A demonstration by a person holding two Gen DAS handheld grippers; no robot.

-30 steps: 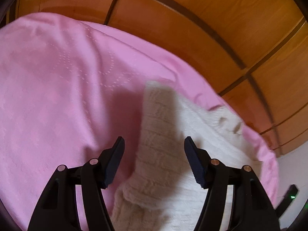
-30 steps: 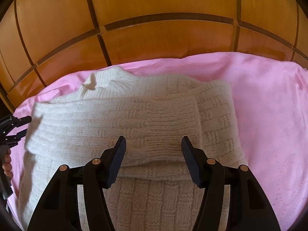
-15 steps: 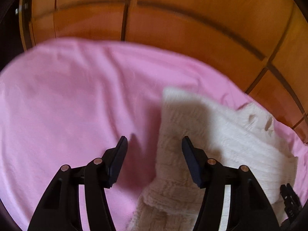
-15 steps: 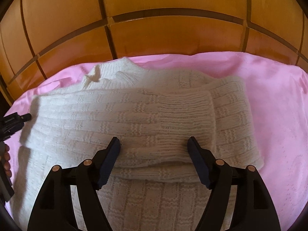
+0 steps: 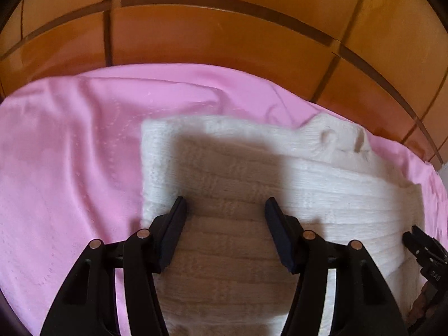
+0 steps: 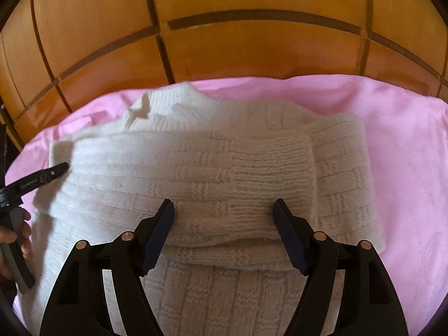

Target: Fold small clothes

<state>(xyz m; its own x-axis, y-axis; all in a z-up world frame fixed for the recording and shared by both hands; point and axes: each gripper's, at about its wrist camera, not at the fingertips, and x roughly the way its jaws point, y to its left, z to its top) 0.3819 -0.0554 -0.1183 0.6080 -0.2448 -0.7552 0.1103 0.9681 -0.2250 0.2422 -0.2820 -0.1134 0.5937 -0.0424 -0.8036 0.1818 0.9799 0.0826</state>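
Note:
A cream knitted sweater lies on a pink cloth, with a sleeve folded across its body. It also shows in the left wrist view, collar at the far right. My left gripper is open and empty, low over the sweater's left part. My right gripper is open and empty, over the folded sleeve's near edge. The left gripper's tip shows at the left edge of the right wrist view, beside the sweater's left side. The right gripper shows at the right edge of the left wrist view.
The pink cloth covers the surface and runs wide on both sides of the sweater. A glossy orange wooden panelled wall stands right behind the cloth's far edge. A hand holds the left gripper's handle.
My left gripper has swung right, from over the pink cloth to over the sweater's left part. My right gripper has eased back slightly and stays open over the folded sleeve.

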